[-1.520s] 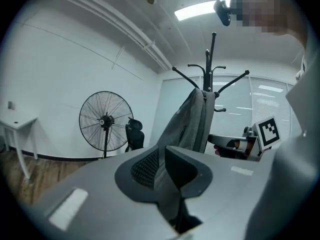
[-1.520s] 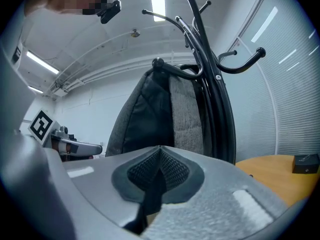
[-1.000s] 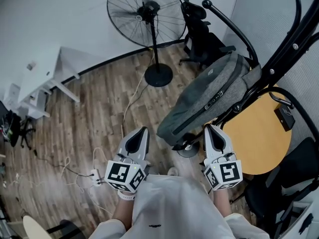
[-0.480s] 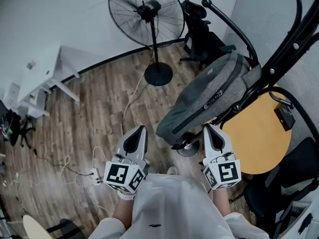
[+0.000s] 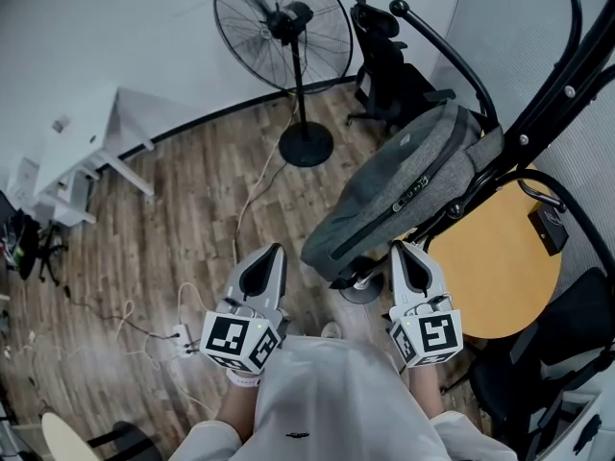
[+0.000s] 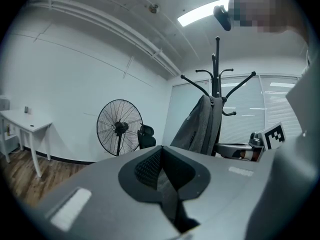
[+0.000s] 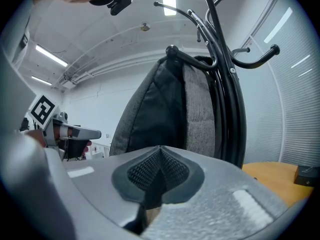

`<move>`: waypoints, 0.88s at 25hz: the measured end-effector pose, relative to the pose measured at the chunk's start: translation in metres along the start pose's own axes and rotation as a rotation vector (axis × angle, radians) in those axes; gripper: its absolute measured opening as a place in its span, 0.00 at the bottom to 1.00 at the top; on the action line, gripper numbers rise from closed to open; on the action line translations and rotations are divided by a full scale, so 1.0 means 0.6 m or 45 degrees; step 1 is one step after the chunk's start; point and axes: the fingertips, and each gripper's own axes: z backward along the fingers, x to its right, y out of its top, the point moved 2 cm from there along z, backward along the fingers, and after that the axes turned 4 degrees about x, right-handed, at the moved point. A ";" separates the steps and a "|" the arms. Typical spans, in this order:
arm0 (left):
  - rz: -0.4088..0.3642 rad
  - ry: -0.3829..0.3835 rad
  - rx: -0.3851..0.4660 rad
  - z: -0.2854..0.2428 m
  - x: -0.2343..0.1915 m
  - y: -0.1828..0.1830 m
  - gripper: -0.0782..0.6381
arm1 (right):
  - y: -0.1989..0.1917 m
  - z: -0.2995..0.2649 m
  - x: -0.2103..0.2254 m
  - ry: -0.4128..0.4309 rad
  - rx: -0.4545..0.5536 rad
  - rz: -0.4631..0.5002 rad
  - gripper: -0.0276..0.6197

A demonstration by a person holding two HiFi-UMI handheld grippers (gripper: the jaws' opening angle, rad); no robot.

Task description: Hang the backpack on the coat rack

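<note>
A grey backpack hangs by its top from a hook of the black coat rack, its body slanting down toward me. In the left gripper view the backpack drapes against the rack's pole. The right gripper view has the backpack close ahead, under a curved hook. My left gripper is held level, a little left of the bag's lower end, shut and holding nothing. Just right of that end is my right gripper, also shut and holding nothing. Neither touches the bag.
A standing fan and a black office chair stand by the far wall. A round wooden table sits behind the rack at right. A white desk is at left. Cables and a power strip lie on the wooden floor.
</note>
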 end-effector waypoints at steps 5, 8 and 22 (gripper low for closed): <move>-0.005 -0.004 -0.003 0.003 0.001 0.000 0.13 | 0.002 -0.001 -0.005 0.008 -0.003 0.002 0.04; -0.004 -0.011 -0.004 0.003 0.003 0.001 0.13 | 0.004 -0.001 -0.006 0.009 0.001 -0.003 0.04; -0.006 -0.031 -0.005 0.004 0.008 0.002 0.13 | 0.007 -0.001 -0.015 0.018 -0.014 0.014 0.04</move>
